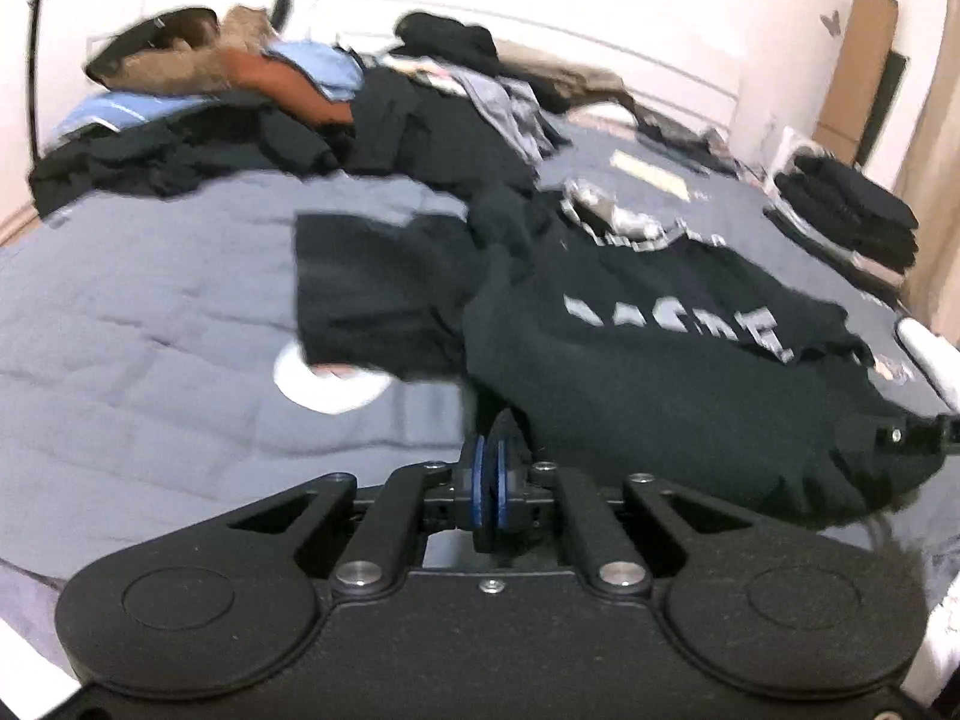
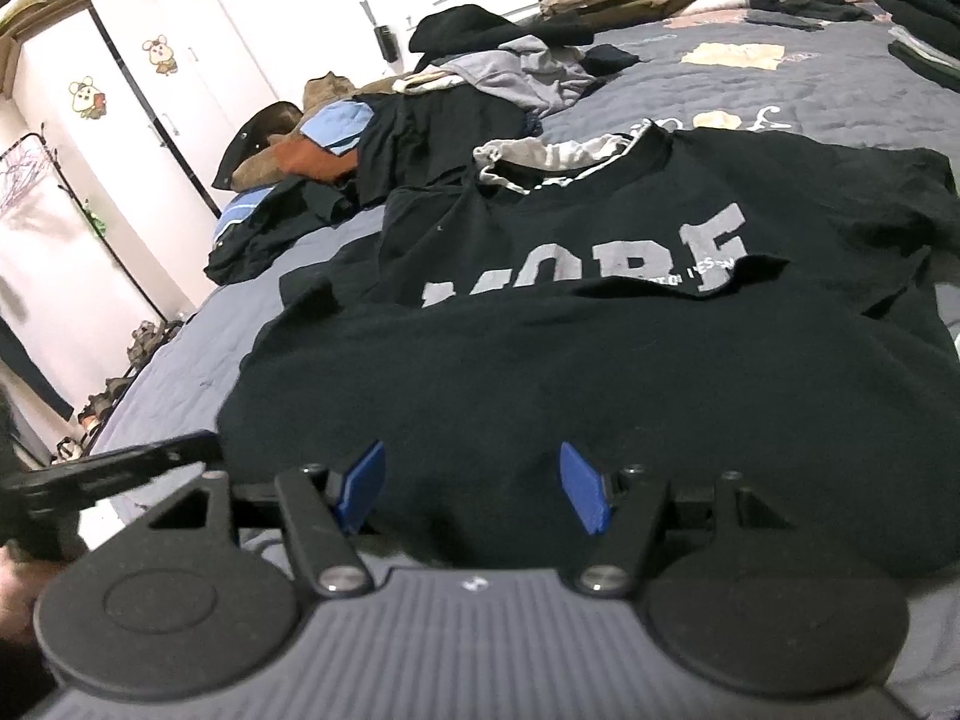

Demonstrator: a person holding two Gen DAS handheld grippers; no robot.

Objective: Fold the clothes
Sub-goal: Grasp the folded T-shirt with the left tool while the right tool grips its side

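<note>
Large grey letters on the black T-shirt (image 2: 600, 360) read "MORE"; the small white line beneath them is not legible.

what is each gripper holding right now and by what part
The left gripper is shut on the black t-shirt, pinching its near bottom edge. The right gripper is open at the same near edge, holding nothing.

A black T-shirt (image 2: 600, 360) with grey letters lies flat on the grey quilt (image 2: 810, 78), its lower part folded up over the print. The right gripper (image 2: 471, 489) hovers at the near fold, blue fingers (image 2: 363, 483) spread apart. Loose clothes (image 2: 480, 78) are heaped toward the far edge.
</note>
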